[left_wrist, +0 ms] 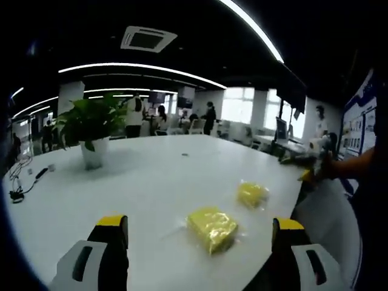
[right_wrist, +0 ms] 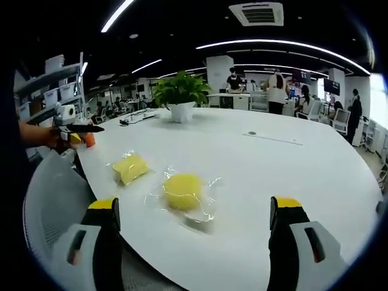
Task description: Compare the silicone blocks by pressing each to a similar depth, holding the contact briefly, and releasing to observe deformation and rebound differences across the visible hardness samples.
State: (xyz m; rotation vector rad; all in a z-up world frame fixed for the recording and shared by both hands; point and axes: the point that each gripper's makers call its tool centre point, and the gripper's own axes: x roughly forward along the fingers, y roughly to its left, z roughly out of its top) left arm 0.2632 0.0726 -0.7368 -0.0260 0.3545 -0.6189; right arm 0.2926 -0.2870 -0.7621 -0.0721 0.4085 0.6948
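Task looks barely begun, judging from layout: two yellow silicone blocks in clear plastic wrap sit untouched on the white oval bench (left_wrist: 151,182), both near the bench edge closest to the person, neither showing a dent. In the left gripper view the nearer flat rectangular yellow block (left_wrist: 212,228) lies just ahead of the left gripper (left_wrist: 200,233), whose yellow-tipped fingers (left_wrist: 112,227) are spread wide and not touching anything; the second, smaller yellow block (left_wrist: 251,194) sits farther along the same edge, apart from the first. In the right gripper view the right gripper (right_wrist: 194,227) also hangs with fingers spread, nothing between them, with the rounded-looking yellow block (right_wrist: 183,191) nearest it and the rectangular one (right_wrist: 130,167) beyond, toward the person's side. All pressing, holding and releasing is left to do on both samples. A white pot with a green leafy plant (right_wrist: 180,97) stands mid-bench, black cables (left_wrist: 24,179) lie near the far edge. No brand or hardness label is readable on the wrappers; wall posters at the side are probably printed but too blurred to read.
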